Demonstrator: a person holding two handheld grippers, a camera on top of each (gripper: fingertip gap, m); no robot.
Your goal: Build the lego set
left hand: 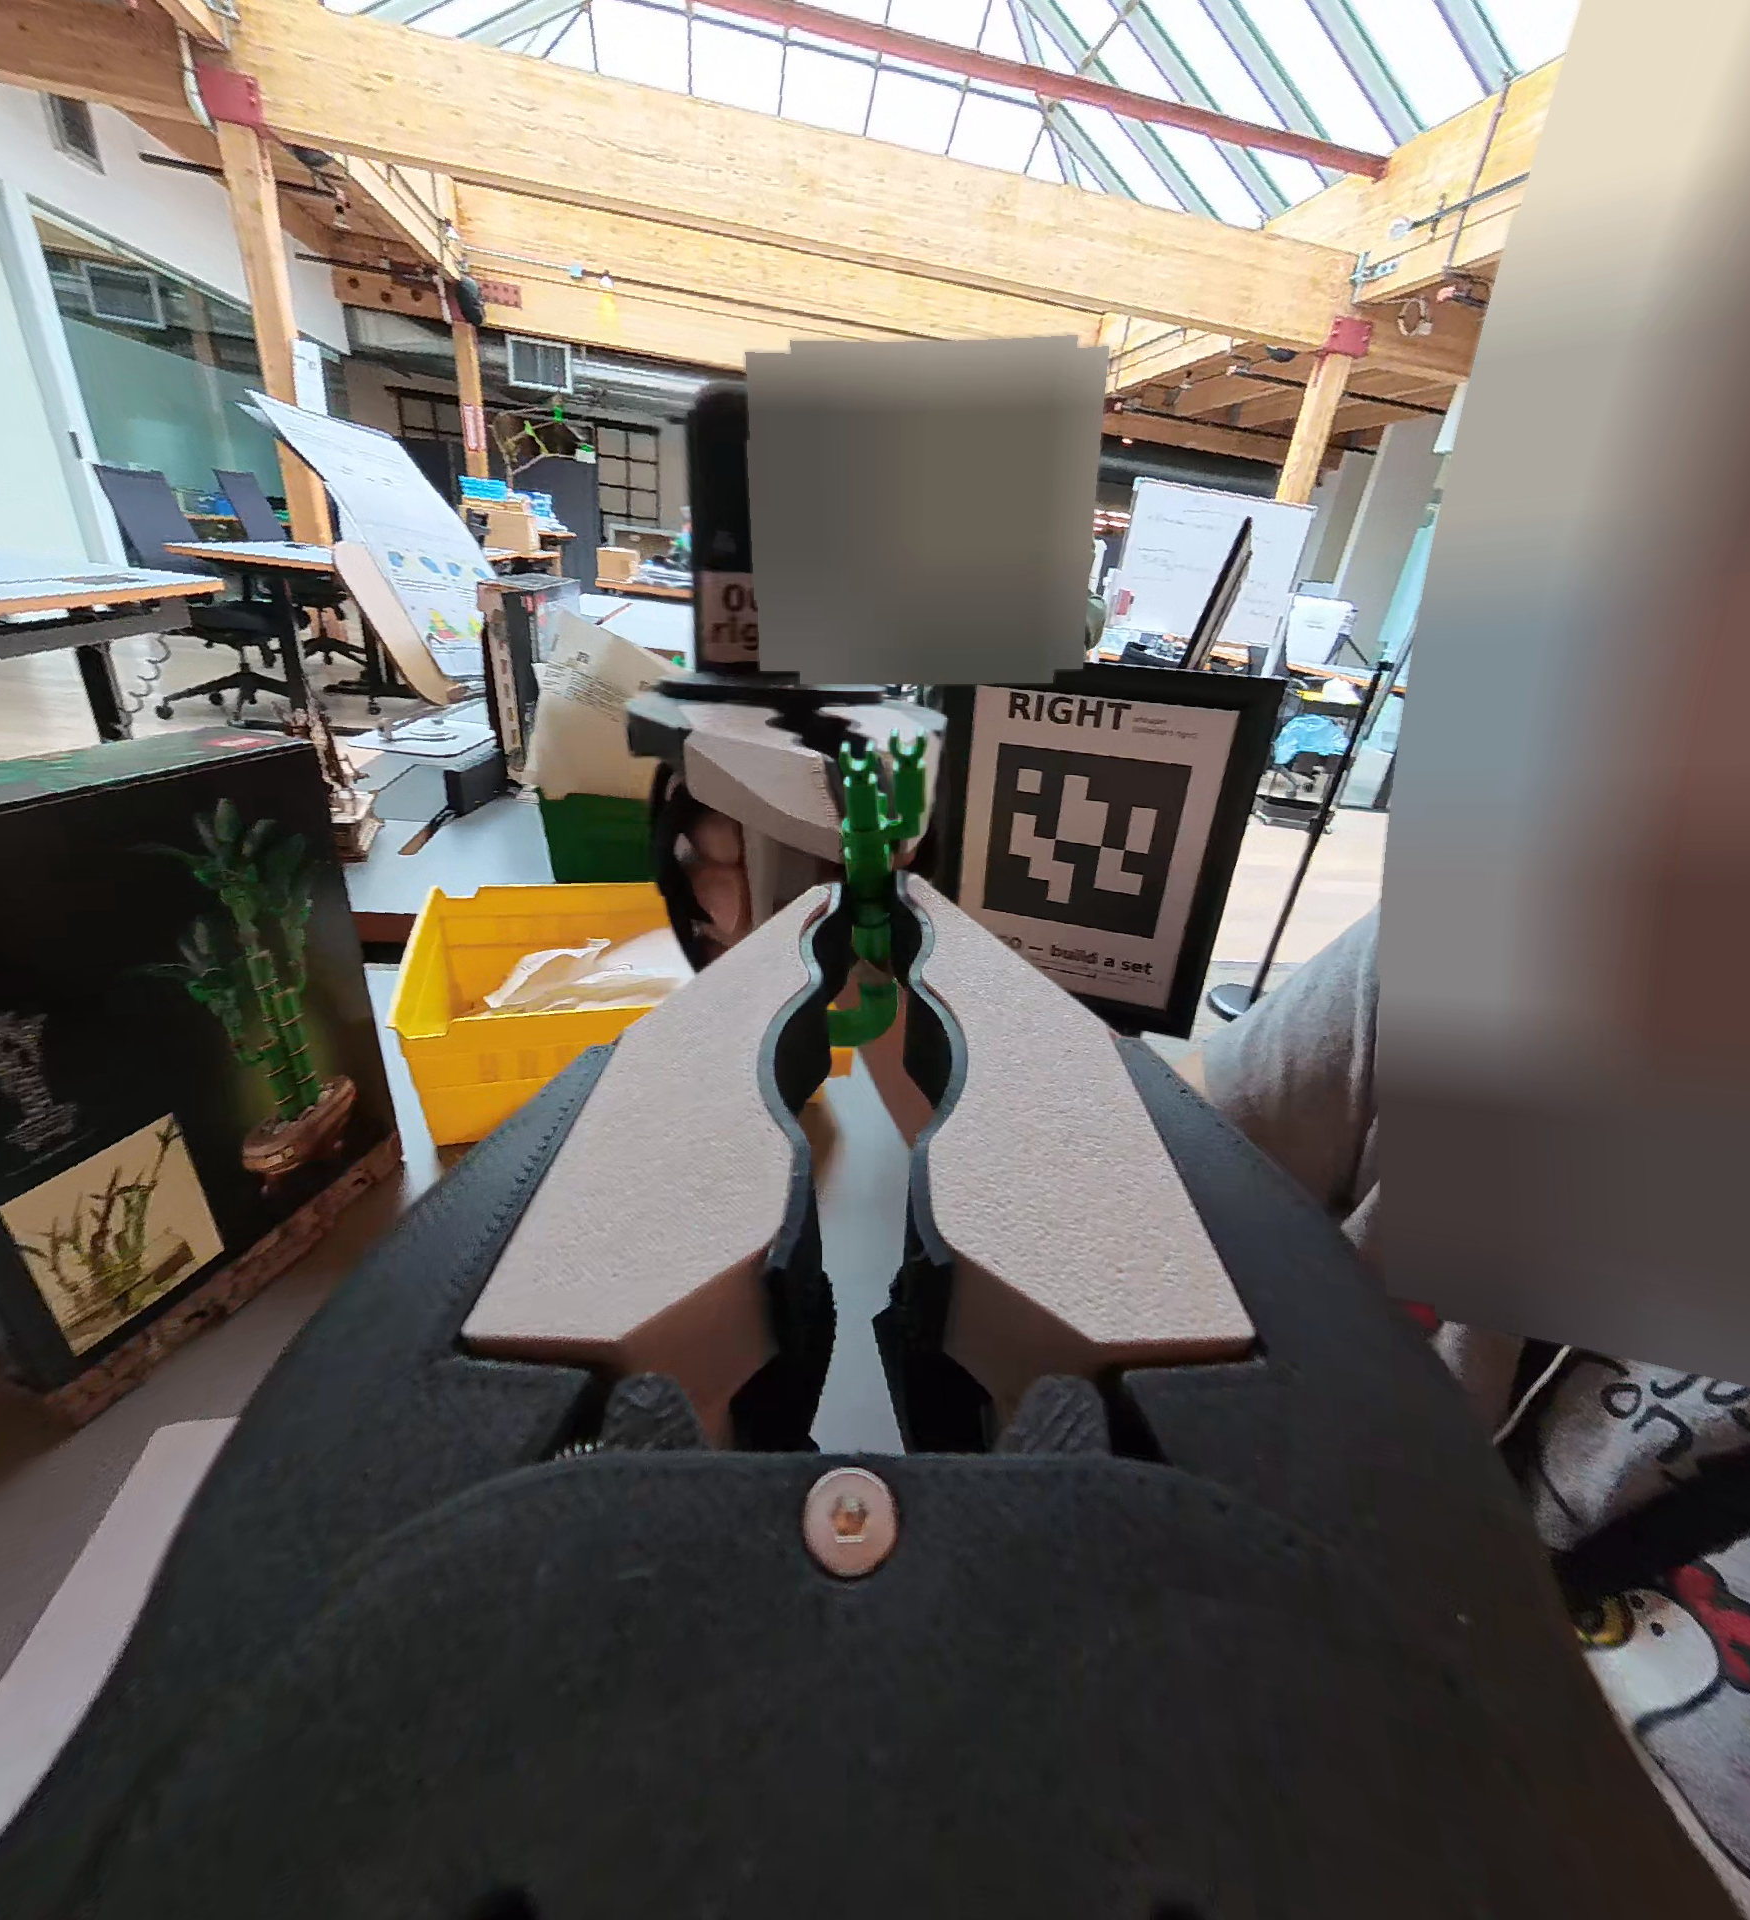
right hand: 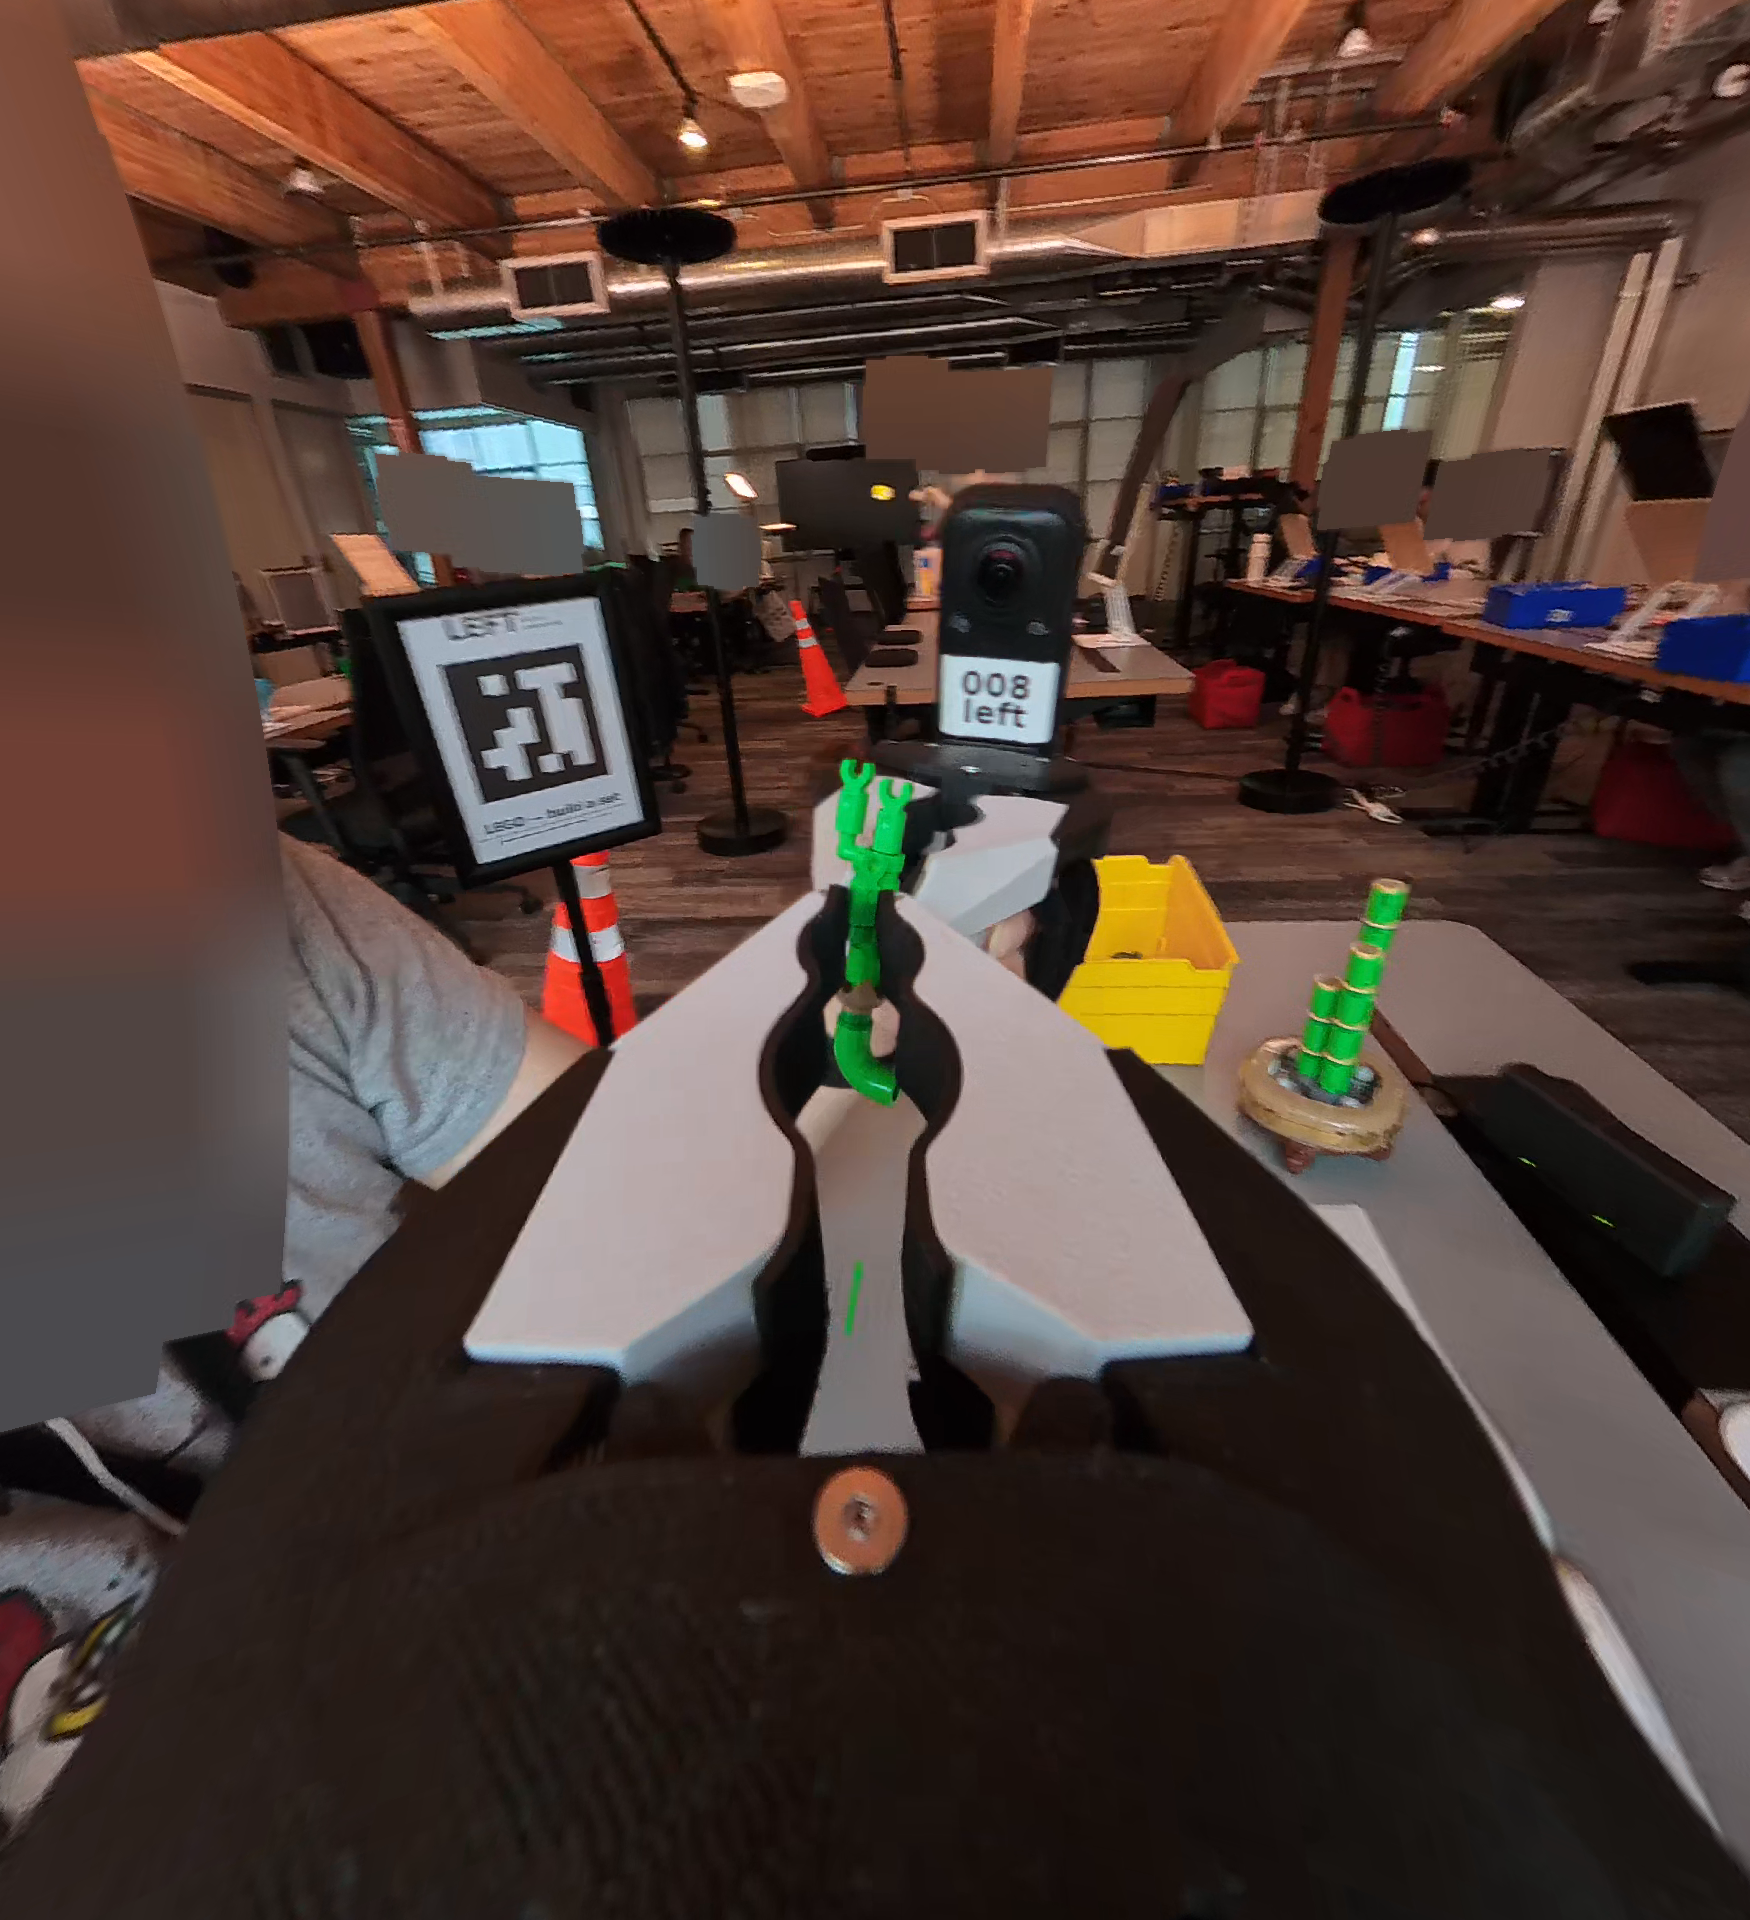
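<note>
The stem's (left hand: 869, 883) middle is hidden between the fingertips in both views. The box (left hand: 123, 1039) runs off the left wrist view's left edge, and the bin's (right hand: 1157, 961) contents are too small to tell.

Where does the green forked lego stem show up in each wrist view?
Left wrist view: green forked stem at centre, upright between the left gripper fingertips.
Right wrist view: green forked stem at centre, between the right gripper fingertips.
Shared landmark: yellow bin.
</note>
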